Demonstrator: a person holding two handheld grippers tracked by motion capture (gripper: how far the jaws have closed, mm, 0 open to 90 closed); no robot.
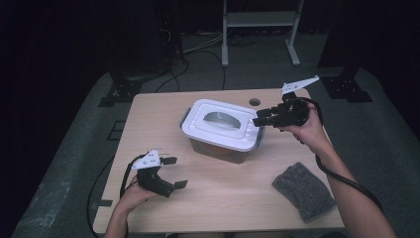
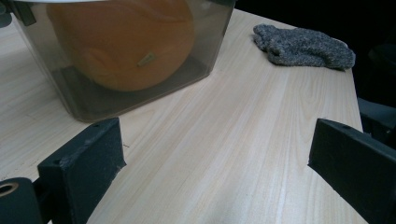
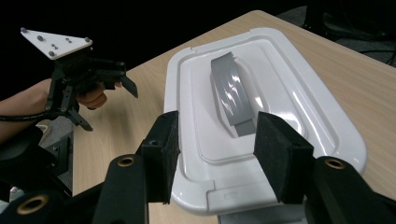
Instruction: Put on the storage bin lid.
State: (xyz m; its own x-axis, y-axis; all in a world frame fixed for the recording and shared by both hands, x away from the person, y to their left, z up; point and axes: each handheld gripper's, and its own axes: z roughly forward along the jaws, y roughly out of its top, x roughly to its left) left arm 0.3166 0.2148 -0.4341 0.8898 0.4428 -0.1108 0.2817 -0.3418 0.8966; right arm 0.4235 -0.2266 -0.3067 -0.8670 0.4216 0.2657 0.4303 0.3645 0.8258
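container [image 1: 220,144] with its white lid [image 1: 221,124] on sits mid-table, an orange thing [image 2: 122,42] inside. my left gripper [image 1: 173,172] hangs wide near me, with my right gripper [image 1: 258,122] farther off, jaws parted over the lid's right edge.

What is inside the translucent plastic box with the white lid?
Through the smoky wall of the translucent plastic box, the left gripper view shows one large round orange object. The white lid with a grey handle covers its top, so anything behind or above it stays hidden.
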